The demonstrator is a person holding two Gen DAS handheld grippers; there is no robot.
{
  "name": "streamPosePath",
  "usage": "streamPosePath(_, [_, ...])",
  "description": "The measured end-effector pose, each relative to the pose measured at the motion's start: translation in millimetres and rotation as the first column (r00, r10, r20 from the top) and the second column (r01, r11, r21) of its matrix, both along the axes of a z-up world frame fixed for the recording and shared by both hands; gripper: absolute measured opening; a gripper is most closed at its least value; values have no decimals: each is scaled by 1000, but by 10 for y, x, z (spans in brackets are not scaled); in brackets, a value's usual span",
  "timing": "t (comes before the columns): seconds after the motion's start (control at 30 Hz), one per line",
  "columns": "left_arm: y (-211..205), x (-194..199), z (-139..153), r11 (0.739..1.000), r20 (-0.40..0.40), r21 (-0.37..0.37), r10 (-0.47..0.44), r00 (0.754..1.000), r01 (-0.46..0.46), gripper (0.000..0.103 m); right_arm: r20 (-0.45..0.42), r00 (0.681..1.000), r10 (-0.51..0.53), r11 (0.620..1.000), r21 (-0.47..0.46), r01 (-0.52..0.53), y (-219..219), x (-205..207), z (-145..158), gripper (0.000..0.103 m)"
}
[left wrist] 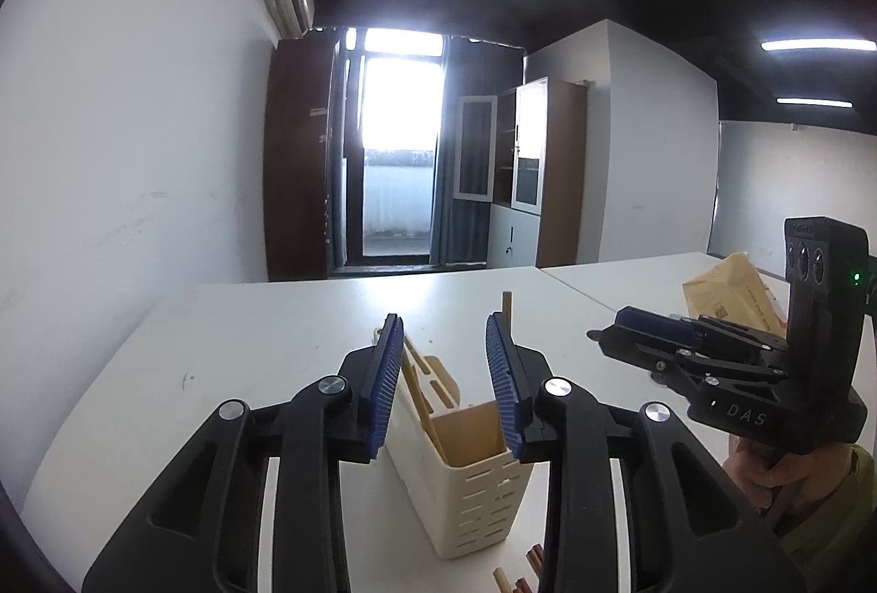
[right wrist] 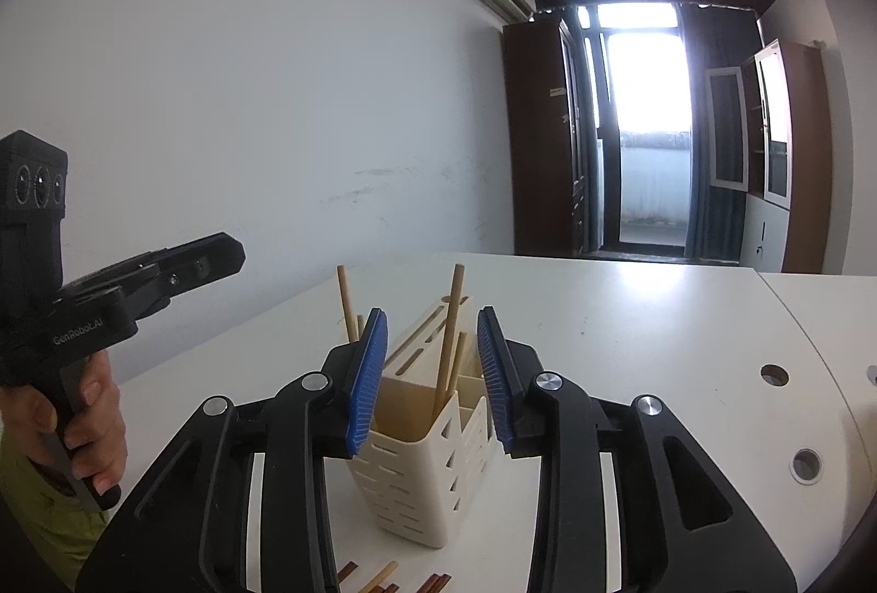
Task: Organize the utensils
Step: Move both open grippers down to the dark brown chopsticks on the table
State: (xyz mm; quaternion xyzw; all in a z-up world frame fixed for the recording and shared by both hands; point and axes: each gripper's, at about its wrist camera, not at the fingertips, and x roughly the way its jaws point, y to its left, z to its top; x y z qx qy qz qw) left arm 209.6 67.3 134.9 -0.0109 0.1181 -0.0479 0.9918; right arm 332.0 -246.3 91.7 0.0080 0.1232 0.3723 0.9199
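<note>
A cream slotted utensil holder [left wrist: 471, 489] stands on the white table [left wrist: 263, 335]; it also shows in the right wrist view [right wrist: 433, 472]. Wooden chopsticks [right wrist: 450, 330] stand upright in it, and one tip [left wrist: 507, 308] pokes up behind my left finger. Loose chopsticks [right wrist: 383, 579] lie on the table in front of the holder, also at the bottom of the left wrist view [left wrist: 520, 576]. My left gripper [left wrist: 445, 385] is open and empty above the holder. My right gripper [right wrist: 432, 374] is open and empty above it too. Each gripper shows from the side in the other view.
A brown paper package [left wrist: 723, 291] lies on the table at the right. The table's right part has round holes [right wrist: 774, 375]. A white wall runs along the left, with cabinets [left wrist: 548, 171] and a bright doorway [left wrist: 400, 165] at the far end.
</note>
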Motion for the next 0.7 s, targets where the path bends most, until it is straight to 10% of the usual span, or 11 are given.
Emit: streamPosePath(0.7, [32,-94,-963,998,-275,-42,30,961,-44,46,-161,983,-86,991,-118,67,36,-137,-771,55])
